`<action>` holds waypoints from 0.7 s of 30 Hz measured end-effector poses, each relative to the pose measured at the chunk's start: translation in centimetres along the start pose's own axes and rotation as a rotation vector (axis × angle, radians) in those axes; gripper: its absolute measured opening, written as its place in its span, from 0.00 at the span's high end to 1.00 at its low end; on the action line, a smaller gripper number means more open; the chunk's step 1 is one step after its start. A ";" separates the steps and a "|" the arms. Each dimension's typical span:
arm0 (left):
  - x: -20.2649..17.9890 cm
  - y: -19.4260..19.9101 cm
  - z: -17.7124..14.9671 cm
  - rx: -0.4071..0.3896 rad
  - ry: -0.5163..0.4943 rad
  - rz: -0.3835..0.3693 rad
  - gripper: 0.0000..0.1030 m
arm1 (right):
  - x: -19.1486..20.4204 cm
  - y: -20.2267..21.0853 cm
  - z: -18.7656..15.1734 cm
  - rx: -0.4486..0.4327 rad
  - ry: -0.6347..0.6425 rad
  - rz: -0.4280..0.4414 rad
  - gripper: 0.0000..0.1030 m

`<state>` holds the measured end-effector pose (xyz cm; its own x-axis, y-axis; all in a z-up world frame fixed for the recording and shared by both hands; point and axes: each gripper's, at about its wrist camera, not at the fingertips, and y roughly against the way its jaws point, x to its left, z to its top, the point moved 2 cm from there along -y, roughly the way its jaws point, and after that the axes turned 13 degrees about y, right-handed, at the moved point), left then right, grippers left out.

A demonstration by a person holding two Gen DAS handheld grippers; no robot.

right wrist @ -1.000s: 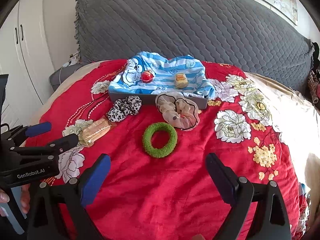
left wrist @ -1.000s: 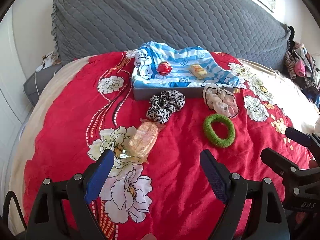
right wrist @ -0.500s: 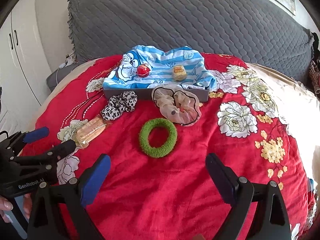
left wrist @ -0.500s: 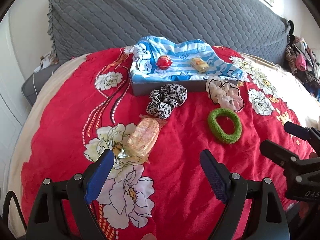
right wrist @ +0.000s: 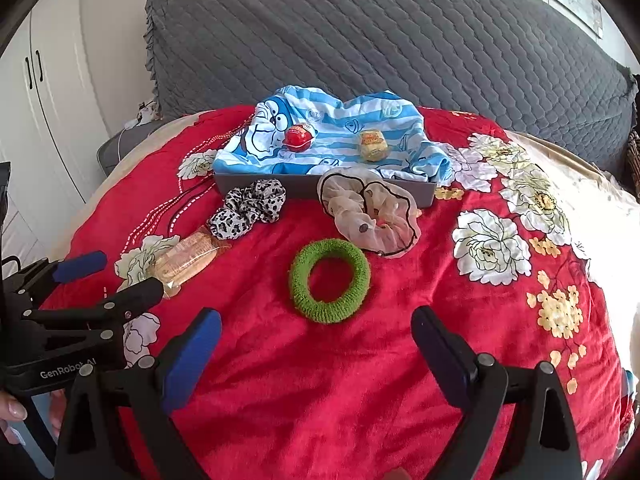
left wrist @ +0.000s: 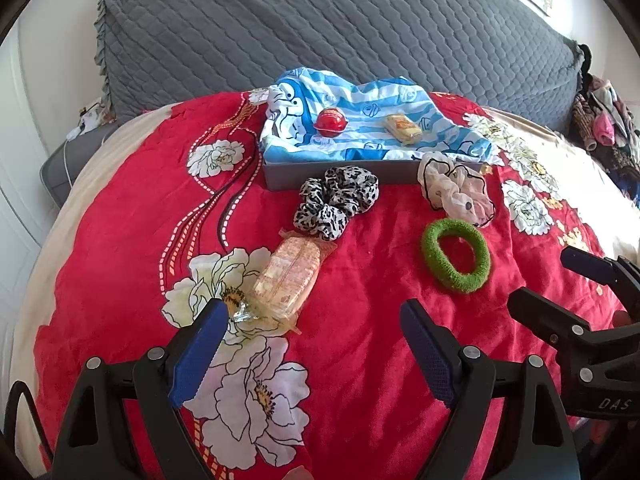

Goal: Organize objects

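Observation:
A grey tray (left wrist: 340,178) lined with a blue striped cloth holds a red round capsule (left wrist: 330,122) and a yellow wrapped snack (left wrist: 402,129). In front of it on the red blanket lie a leopard scrunchie (left wrist: 336,202), a sheer beige scrunchie (right wrist: 370,214), a green scrunchie (right wrist: 330,280) and a clear wrapped snack packet (left wrist: 288,278). My left gripper (left wrist: 310,316) is open, just short of the snack packet, its left fingertip beside the wrapper end. My right gripper (right wrist: 316,320) is open and empty, right behind the green scrunchie.
A grey quilted headboard cushion (left wrist: 320,32) backs the bed. White cupboard doors (right wrist: 36,112) stand at the left and a heap of clothes (left wrist: 604,120) at the right. Each gripper shows at the edge of the other's view: right gripper (left wrist: 542,276), left gripper (right wrist: 128,272).
The right gripper has moved forward and down, so the green scrunchie sits closer to its fingertips. The left gripper has barely shifted; both stay open.

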<state>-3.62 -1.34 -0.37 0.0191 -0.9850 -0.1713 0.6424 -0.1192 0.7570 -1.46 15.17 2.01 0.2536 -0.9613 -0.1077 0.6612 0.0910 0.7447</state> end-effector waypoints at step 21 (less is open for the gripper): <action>1.1 -2.6 0.2 0.029 0.025 0.013 0.14 | 0.3 -2.7 0.4 0.029 0.019 -0.027 0.02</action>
<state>-5.40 -2.14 -2.43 0.0467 -0.9832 -0.1767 0.6196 -0.1102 0.7772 -3.46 14.57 0.25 0.2492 -0.9582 -0.1407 0.6476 0.0569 0.7599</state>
